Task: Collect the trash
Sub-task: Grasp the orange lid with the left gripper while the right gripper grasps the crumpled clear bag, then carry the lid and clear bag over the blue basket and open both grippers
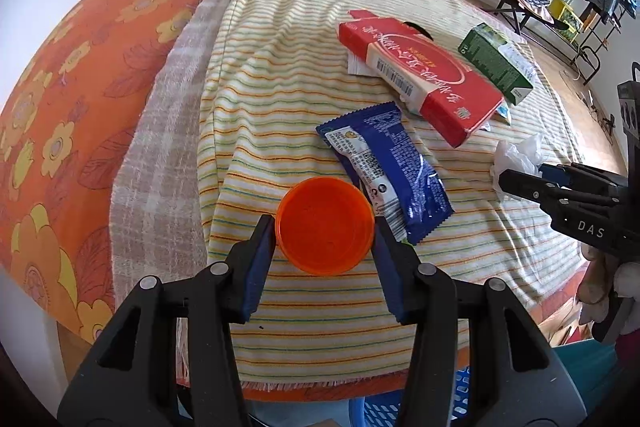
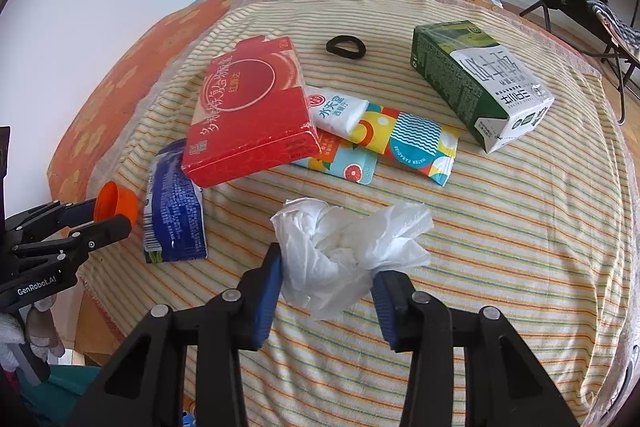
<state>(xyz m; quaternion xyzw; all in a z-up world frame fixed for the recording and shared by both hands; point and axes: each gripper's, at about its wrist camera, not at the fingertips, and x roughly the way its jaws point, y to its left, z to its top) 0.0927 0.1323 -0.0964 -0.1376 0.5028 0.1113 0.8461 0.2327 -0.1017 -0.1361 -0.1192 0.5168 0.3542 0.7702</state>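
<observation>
Left tongs (image 1: 325,227) clamped on an orange plastic lid (image 1: 325,225), pads pressing both sides of its rim, lid resting on the striped towel (image 1: 304,75) spread over the bed. Right tongs (image 2: 326,273) closed on a crumpled white tissue (image 2: 344,247), both pads in contact with it, tissue on the towel near its front edge. Blue snack wrapper (image 1: 384,171) lies just beside the lid. Red carton (image 2: 252,115) overlaps the wrapper and a colourful wet-wipe pack (image 2: 404,143). Green milk carton (image 2: 480,83) lies on its side, apart. Black hair tie (image 2: 345,47) behind.
</observation>
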